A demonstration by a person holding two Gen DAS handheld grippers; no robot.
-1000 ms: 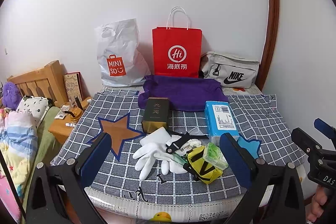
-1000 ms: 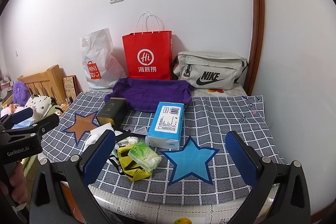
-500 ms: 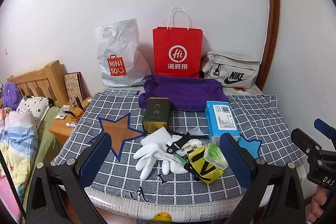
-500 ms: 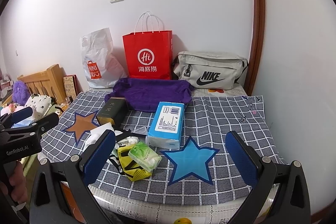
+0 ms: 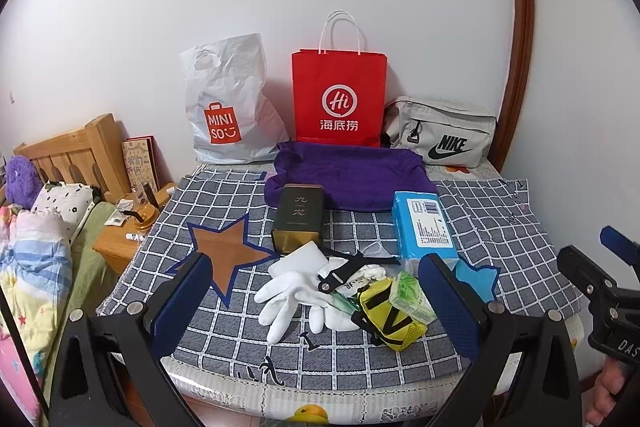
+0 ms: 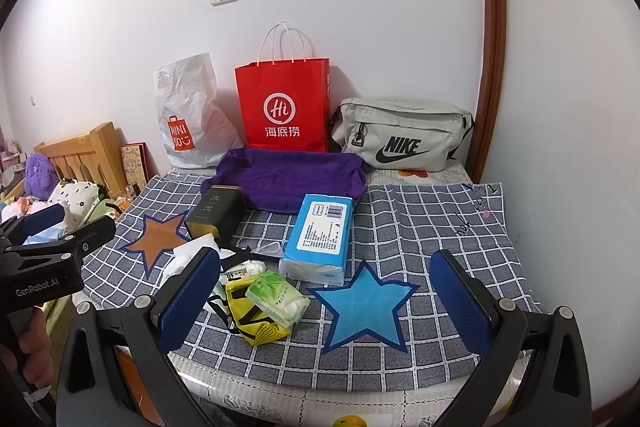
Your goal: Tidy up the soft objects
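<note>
Nothing has moved since the earlier frames: both tools hold position short of the near edge of the surface [image 5: 224,323]. Left tool [image 5: 316,303] gapes wide and empty; right tool [image 6: 324,301] likewise. White gloves [image 5: 296,297] lie directly ahead of the left tool, between its fingers; yellow mesh pouch [image 5: 390,315] and green tissue pack [image 6: 277,297] sit just beside its right finger. All judged light, limp and easily compressed; a pinch at the glove cuff or mid-pack should hold. Open room lies ahead of the right tool, around the blue star [image 6: 362,307]; the near edge is close below the cluster.
</note>
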